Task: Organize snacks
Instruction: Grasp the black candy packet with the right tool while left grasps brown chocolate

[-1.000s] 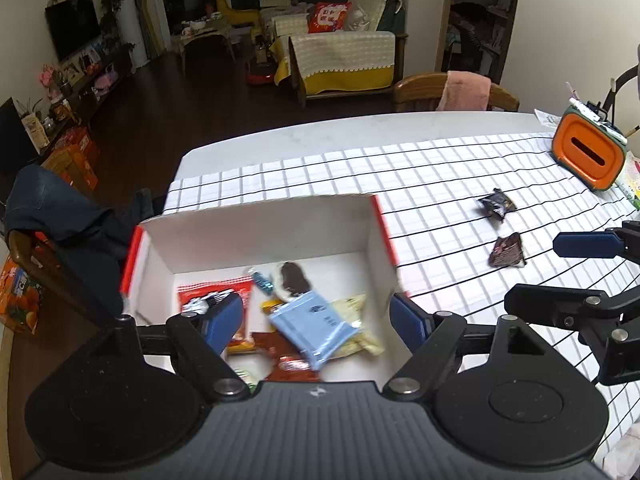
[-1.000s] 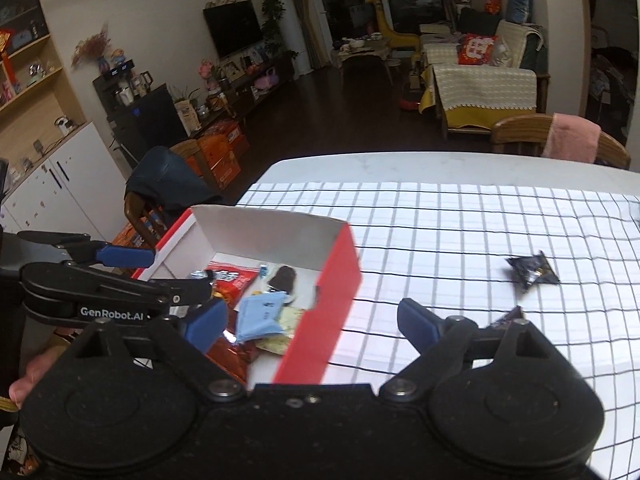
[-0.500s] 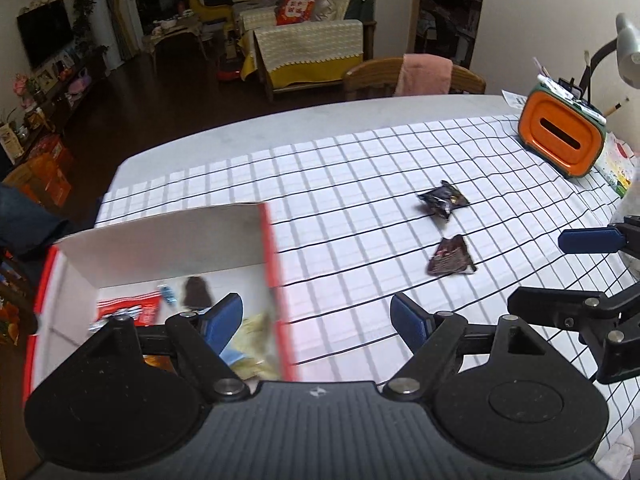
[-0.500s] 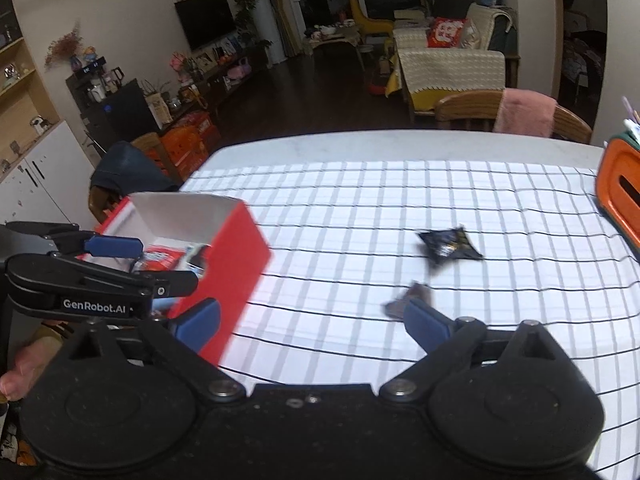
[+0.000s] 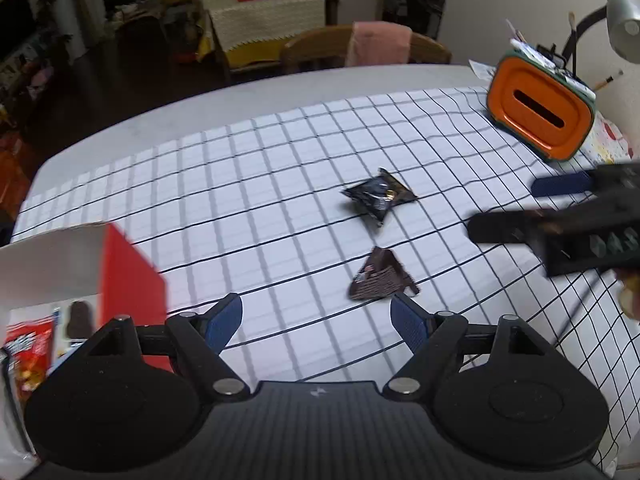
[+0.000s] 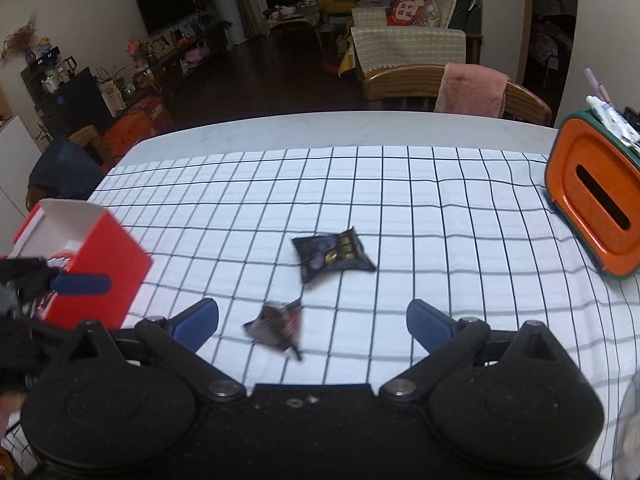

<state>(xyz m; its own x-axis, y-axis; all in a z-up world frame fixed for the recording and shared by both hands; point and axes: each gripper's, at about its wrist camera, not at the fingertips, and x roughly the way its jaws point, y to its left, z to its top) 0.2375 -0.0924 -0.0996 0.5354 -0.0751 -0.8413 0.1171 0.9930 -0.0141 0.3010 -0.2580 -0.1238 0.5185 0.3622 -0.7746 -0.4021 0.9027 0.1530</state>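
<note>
Two dark snack packets lie on the checked tablecloth: a black one farther off and a brown one nearer. My left gripper is open and empty, with the brown packet just ahead of its right finger. My right gripper is open and empty, with the brown packet between its fingers, close to the left one. The red and white box holding several snacks stands at the left. The right gripper also shows at the right of the left wrist view.
An orange holder with pens stands at the far right of the table. A lamp is behind it. A wooden chair with a pink cloth stands at the table's far edge.
Both grippers have swung right, away from the box and toward the two dark packets. The box has slid to the left edge of both views. Both stay open.
</note>
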